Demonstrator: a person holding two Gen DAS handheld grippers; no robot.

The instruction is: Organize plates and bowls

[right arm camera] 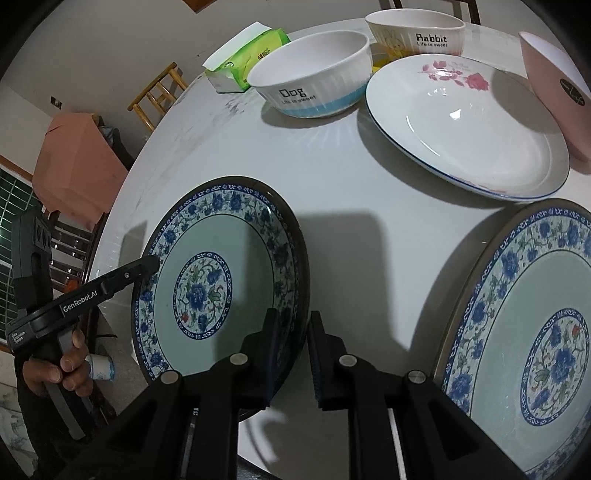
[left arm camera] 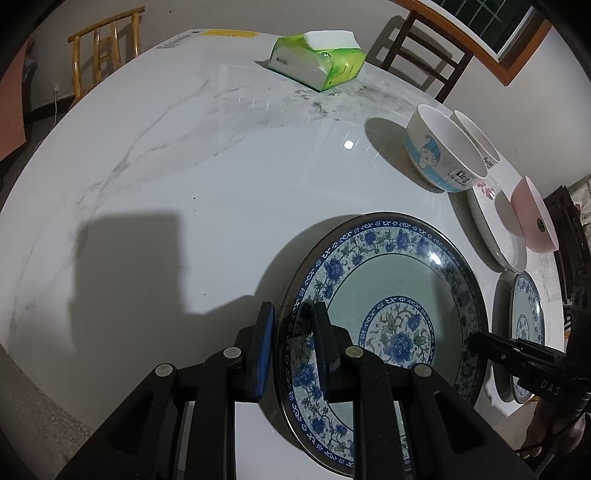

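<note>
A blue floral plate point(left arm camera: 399, 295) point(right arm camera: 221, 273) is held between both grippers near the table's front edge. My left gripper point(left arm camera: 291, 314) is shut on its left rim, one pad above and one below. My right gripper point(right arm camera: 293, 321) is shut on the opposite rim. Each gripper also shows in the other's view: the right gripper point(left arm camera: 476, 339) and the left gripper point(right arm camera: 151, 264). A second blue floral plate point(right arm camera: 535, 332) point(left arm camera: 526, 325) lies flat to the right. Behind are a white plate with pink flowers point(right arm camera: 465, 125), a "Dog" bowl point(right arm camera: 310, 74), a "Rabbit" bowl point(right arm camera: 413, 33) and a pink bowl point(right arm camera: 554, 85).
A green tissue pack point(left arm camera: 317, 59) point(right arm camera: 247, 55) lies at the far side of the white marble table point(left arm camera: 184, 166). Wooden chairs point(left arm camera: 107, 48) stand around it. A person's hand point(right arm camera: 70, 362) grips the left gripper's handle beyond the table edge.
</note>
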